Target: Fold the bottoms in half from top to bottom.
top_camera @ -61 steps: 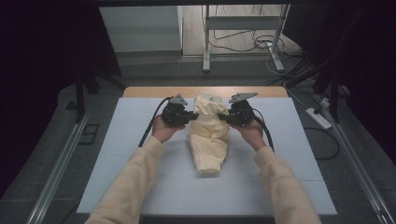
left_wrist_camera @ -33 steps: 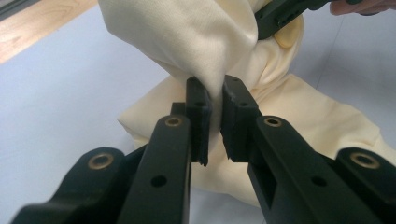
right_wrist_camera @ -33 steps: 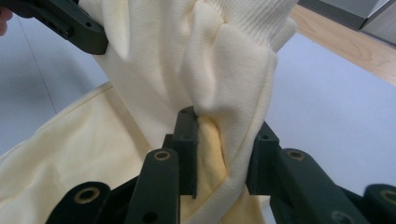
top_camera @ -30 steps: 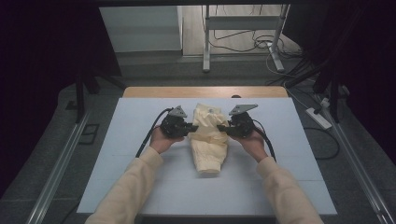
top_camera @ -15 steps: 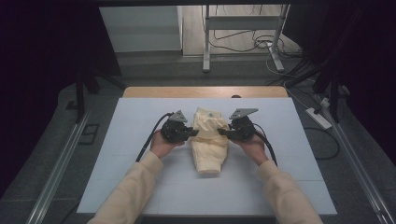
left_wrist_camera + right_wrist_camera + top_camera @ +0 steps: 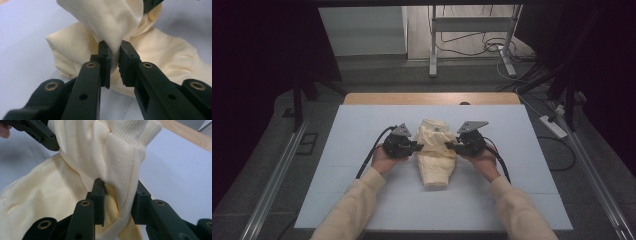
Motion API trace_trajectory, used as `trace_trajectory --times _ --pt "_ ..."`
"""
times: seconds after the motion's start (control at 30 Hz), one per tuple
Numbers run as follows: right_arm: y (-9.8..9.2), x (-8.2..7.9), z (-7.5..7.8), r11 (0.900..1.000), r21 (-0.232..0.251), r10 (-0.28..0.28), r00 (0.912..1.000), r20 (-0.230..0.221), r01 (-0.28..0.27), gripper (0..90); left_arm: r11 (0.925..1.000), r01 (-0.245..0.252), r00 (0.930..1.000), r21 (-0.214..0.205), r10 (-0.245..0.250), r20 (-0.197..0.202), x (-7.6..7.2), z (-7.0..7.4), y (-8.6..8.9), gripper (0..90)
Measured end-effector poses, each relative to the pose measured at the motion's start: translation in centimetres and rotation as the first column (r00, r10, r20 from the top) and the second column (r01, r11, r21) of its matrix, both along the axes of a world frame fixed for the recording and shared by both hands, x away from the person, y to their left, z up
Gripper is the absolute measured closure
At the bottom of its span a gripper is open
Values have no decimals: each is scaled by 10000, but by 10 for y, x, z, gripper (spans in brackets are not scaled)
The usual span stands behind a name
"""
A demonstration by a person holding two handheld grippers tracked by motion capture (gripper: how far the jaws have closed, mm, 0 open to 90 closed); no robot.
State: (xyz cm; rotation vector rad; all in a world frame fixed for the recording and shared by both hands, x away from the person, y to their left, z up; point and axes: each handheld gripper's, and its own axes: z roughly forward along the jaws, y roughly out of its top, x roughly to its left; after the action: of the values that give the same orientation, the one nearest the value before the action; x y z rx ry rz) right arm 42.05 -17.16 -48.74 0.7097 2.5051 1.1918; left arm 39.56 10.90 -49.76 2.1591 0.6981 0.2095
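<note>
A cream sweatshirt (image 6: 434,162) lies folded on the pale blue mat (image 6: 357,125), its far end lifted in a hump. On its left side my left gripper (image 6: 419,146) is shut on a thin fold of the cloth (image 6: 105,20), pinched between the pads (image 6: 114,50). From the right, my right gripper (image 6: 449,146) is shut on a thicker bunch with a ribbed band (image 6: 130,135), its jaws (image 6: 118,185) standing wider around it. The two point at each other across the garment. Each gripper view shows the other gripper behind the raised cloth (image 6: 151,3) (image 6: 37,132).
The mat covers a wooden table whose far edge (image 6: 432,98) shows beyond it. Bare mat lies on both sides of the garment and in front of it. Past the table stand metal frame legs (image 6: 432,45); a power strip (image 6: 553,126) lies on the floor at right.
Both grippers have come nearer to the person with the garment's far end, which now folds over the rest. In the last half second they barely moved.
</note>
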Motion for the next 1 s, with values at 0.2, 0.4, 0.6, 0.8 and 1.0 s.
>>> trace_trajectory --times 0.2,0.4,0.6,0.8,1.0 --pt "-1 -2 -2 10000 64 -4 10000 -34 4 673 10000 17 10000 -30 -17 -42 -2 -3 -1 784" --pt "-2 -6 -1 9999 63 83 9999 -77 -83 660 9999 141 9999 86 -141 14 -4 -3 -2 763" --pt "-6 -15 0 9998 192 104 9999 -62 -103 603 9995 308 9995 58 -308 -52 -9 -2 0 693" --pt "-13 -29 2 9993 383 24 10000 -70 -21 465 9992 302 9988 -279 -312 -368 -19 -1 5 375" --pt "-23 -48 6 9992 390 43 9996 -285 -32 385 9987 437 9970 -244 -452 -630 -35 1 18 319"
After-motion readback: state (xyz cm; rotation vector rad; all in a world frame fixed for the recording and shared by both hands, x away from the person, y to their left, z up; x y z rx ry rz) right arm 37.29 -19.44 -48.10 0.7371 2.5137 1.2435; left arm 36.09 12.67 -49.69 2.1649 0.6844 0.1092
